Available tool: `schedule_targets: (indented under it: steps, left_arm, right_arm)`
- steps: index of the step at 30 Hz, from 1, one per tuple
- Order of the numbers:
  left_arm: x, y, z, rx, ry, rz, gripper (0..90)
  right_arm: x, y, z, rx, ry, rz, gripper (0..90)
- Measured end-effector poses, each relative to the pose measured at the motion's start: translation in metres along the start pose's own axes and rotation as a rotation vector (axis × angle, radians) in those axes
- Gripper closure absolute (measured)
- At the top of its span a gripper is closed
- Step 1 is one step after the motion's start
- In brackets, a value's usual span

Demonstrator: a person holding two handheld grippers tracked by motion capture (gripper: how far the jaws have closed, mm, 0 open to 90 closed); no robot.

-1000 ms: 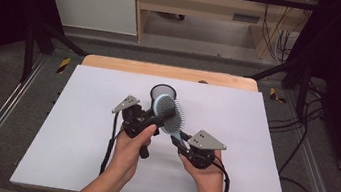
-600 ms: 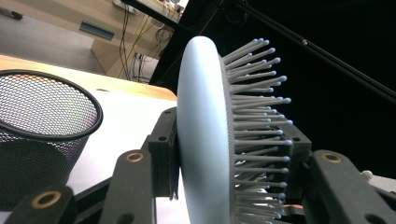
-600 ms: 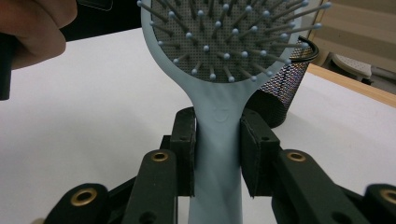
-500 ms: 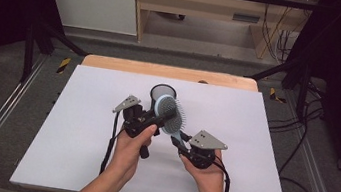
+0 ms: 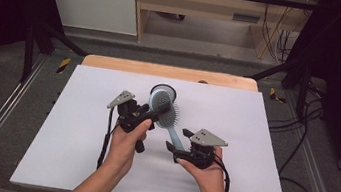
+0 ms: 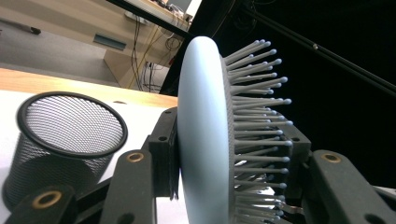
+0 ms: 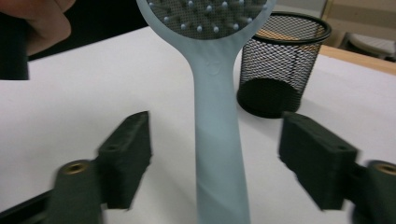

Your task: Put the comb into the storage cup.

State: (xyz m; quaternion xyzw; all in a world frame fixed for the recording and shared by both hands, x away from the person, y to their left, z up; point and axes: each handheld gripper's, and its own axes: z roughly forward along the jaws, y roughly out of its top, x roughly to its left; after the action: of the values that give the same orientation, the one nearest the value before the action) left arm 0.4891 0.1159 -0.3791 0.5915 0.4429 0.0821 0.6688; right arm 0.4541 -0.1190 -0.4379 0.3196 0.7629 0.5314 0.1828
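Note:
A pale blue hairbrush (image 5: 169, 115) with grey bristles is held off the white table. My left gripper (image 5: 158, 109) is shut on its oval head (image 6: 205, 140), one jaw on the smooth back and the other among the bristles. The handle (image 7: 217, 140) runs down between the jaws of my right gripper (image 7: 215, 156). Those jaws have just been opening and now stand wide on either side, clear of the handle. In the high view the right gripper (image 5: 178, 140) sits at the handle's lower end.
A black wire-mesh cup (image 5: 163, 91) stands upright just behind the brush, also seen as the mesh cup (image 7: 280, 60) and the cup (image 6: 65, 135). The white mat (image 5: 263, 139) covers the table, with a wooden strip (image 5: 169, 71) along its far edge.
The right gripper's jaws have parted and let go of the handle. The left gripper still holds the brush head, and neither hand has shifted noticeably.

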Motion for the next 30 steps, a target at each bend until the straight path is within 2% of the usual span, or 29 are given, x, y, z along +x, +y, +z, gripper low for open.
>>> schedule_targets:
  steps: [4,8,12,19,20,21,24,26,27,30]
  left_arm:
    - [0.003,0.004,-0.004,-0.014,0.008,-0.005,52.6]
    - [0.005,0.007,-0.007,-0.020,0.014,0.007,52.6]
    - [0.006,0.009,-0.008,-0.028,0.015,0.007,52.5]
    - [0.006,0.014,-0.012,-0.041,0.018,0.026,52.5]
    - [0.006,0.015,-0.013,-0.040,0.019,0.034,52.5]
    - [0.006,0.016,-0.014,-0.042,0.020,0.036,52.6]
    - [0.007,0.019,-0.016,-0.050,0.022,0.049,52.5]
    - [0.007,0.021,-0.018,-0.056,0.021,0.057,52.5]
    - [0.007,0.022,-0.018,-0.060,0.019,0.055,52.6]
    - [0.007,0.026,-0.020,-0.065,0.019,0.060,52.6]
  right_arm:
    - [0.001,0.000,-0.001,-0.008,-0.016,-0.001,9.8]
    - [-0.001,0.000,-0.004,-0.013,-0.024,0.002,7.1]
    - [-0.005,-0.002,-0.005,-0.013,-0.037,0.018,5.4]
    - [-0.009,-0.004,-0.009,-0.008,-0.064,0.010,5.6]
    - [-0.011,-0.004,-0.010,-0.014,-0.058,0.018,7.9]
    - [-0.013,-0.004,-0.012,-0.034,-0.032,0.030,9.3]
    - [-0.014,-0.004,-0.014,-0.048,-0.022,0.031,6.9]
    - [-0.015,-0.005,-0.014,-0.039,-0.031,0.031,5.5]
    - [-0.015,-0.006,-0.014,-0.028,-0.051,0.019,5.0]
    - [-0.016,-0.007,-0.014,-0.024,-0.057,0.011,4.7]
